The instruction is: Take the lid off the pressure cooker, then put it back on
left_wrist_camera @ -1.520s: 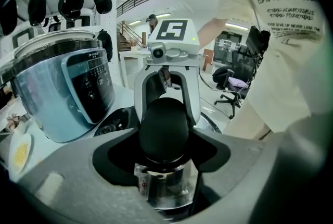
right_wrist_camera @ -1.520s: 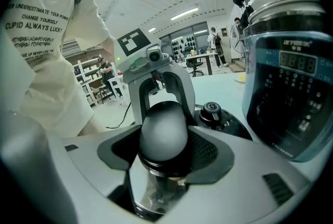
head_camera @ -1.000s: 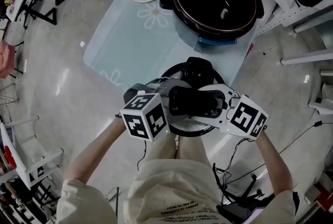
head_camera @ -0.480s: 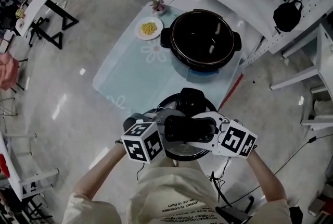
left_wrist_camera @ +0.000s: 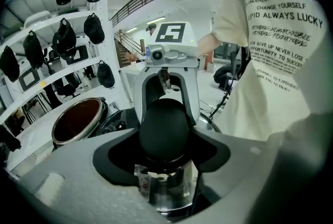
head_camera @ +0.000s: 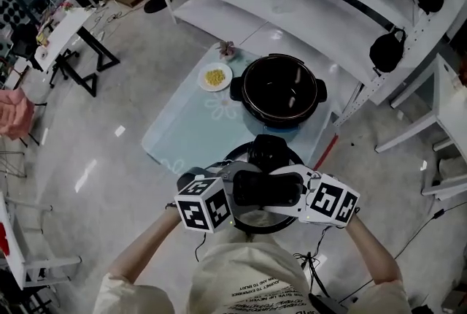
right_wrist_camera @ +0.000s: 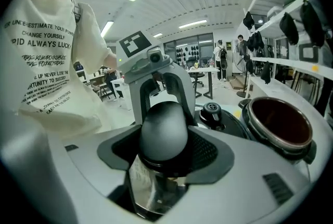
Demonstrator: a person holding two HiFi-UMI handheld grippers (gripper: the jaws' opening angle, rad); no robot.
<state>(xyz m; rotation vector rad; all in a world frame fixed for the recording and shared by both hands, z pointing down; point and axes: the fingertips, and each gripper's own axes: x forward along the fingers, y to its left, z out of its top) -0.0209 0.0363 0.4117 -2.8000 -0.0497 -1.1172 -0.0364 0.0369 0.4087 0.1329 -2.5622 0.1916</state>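
The pressure cooker pot stands open on the glass table, its dark inside showing. Its black round lid hangs in the air nearer to me, off the pot and level. My left gripper is shut on the left end of the lid's black handle, and my right gripper is shut on the right end. In the left gripper view the rounded handle end fills the jaws, with the pot behind at left. The right gripper view shows the handle, the lid's valve and the pot.
A white plate of yellow kernels and a small potted plant sit at the table's far left corner. White shelving with black caps runs behind and to the right. Cables lie on the floor by my feet.
Both grippers have risen together with the lid held between them. The table and the open pot now look smaller and farther off in the head view.
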